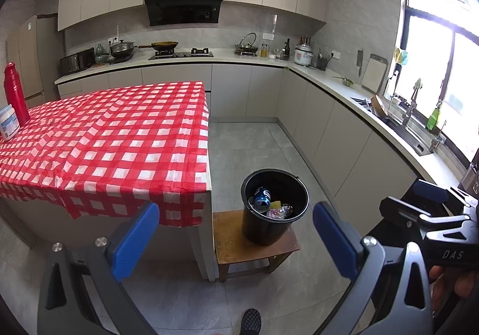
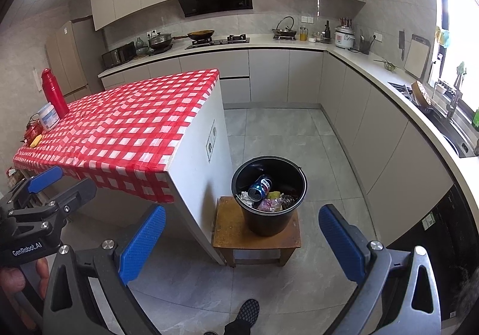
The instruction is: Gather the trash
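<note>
A black bucket (image 1: 274, 209) stands on a low wooden stool (image 1: 236, 245) beside the table; it also shows in the right wrist view (image 2: 269, 200). Inside lie a blue soda can (image 1: 262, 199) (image 2: 260, 187), crumpled wrappers (image 1: 280, 211) (image 2: 271, 203) and white paper (image 2: 246, 197). My left gripper (image 1: 236, 240) is open and empty, held back above the floor in front of the stool. My right gripper (image 2: 242, 242) is open and empty, likewise back from the bucket. Each gripper appears at the edge of the other's view.
A table with a red checked cloth (image 1: 104, 137) (image 2: 119, 125) carries a red bottle (image 1: 15, 92) (image 2: 54, 92), a white tub (image 1: 7, 125) (image 2: 48, 116) and small items at its far left (image 2: 33, 137). Kitchen counters (image 1: 374, 113) run along the back and right. My foot (image 2: 247, 312) is on the floor.
</note>
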{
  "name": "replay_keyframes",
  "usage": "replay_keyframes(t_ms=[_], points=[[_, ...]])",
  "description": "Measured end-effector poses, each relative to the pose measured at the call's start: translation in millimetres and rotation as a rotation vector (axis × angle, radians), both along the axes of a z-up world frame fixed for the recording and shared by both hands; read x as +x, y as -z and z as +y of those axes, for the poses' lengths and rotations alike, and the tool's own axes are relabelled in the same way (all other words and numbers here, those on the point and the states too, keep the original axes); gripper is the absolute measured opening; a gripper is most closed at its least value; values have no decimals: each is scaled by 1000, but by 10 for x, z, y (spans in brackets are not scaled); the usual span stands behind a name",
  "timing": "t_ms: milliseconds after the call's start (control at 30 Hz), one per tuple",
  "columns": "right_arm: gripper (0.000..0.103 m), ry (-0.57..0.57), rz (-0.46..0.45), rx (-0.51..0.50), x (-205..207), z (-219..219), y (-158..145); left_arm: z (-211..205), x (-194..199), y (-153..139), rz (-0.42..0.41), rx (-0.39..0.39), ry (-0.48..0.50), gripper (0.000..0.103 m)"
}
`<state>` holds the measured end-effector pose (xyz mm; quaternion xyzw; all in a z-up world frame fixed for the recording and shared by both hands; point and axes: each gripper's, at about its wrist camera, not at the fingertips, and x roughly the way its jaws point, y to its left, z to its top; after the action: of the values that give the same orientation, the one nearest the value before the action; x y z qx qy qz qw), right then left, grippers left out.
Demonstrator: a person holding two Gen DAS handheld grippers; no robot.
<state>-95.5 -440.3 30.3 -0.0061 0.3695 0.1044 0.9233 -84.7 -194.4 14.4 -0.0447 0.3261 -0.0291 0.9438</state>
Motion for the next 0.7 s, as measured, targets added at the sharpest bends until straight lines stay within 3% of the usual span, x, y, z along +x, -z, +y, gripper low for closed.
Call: replay_keyframes(t_ms=[700], points=[[103,-8,-6,-7,7,35,-30,15,18,-18,-10,-6,-3,103]])
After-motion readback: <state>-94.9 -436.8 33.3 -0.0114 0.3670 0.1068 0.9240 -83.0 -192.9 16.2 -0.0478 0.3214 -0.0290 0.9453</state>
